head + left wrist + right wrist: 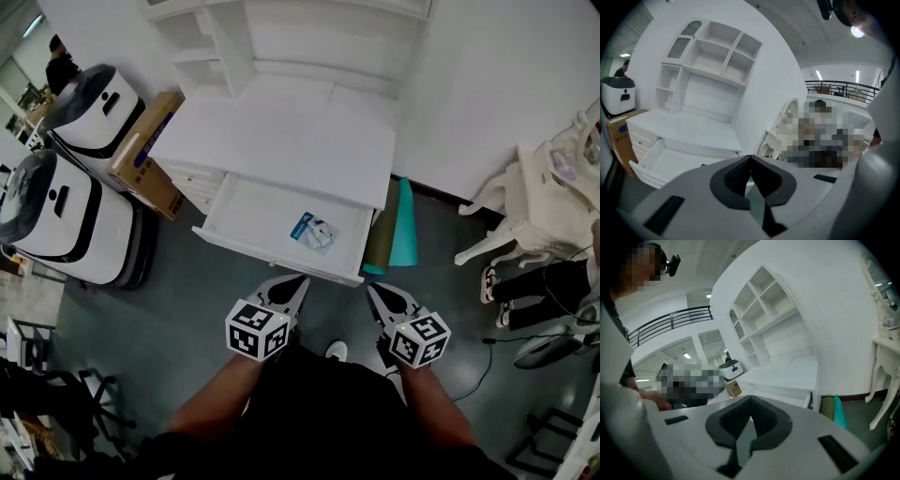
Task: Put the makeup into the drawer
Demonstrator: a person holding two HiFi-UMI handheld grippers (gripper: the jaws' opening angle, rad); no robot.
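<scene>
Pointing toward a white desk (281, 141), both tongs sit low in the head view with their tips close to the front edge of an open drawer (262, 211). The left tongs (298, 284) are pressed narrow, the dark pads (736, 176) meeting at the tip with nothing caught between them. The right tongs (375, 292) are likewise closed tight and hold nothing; their own view shows the pads (764, 420) joined at a point.

The makeup (314, 232), a small pale packet with blue print, lies flat on the drawer floor just ahead of the left tongs' tip and slightly toward the right tongs, apart from both. Beyond the drawer, further ahead of the tongs, rises a white shelf unit (281, 37) on the desk.

Off to the outer side of the right tongs, a teal roll (405, 225) and an olive roll (380, 239) lean beside the desk, with a white ornate chair (525, 211) further out. Off to the outer side of the left tongs stand a cardboard box (150, 155) and two white machines (70, 220).
</scene>
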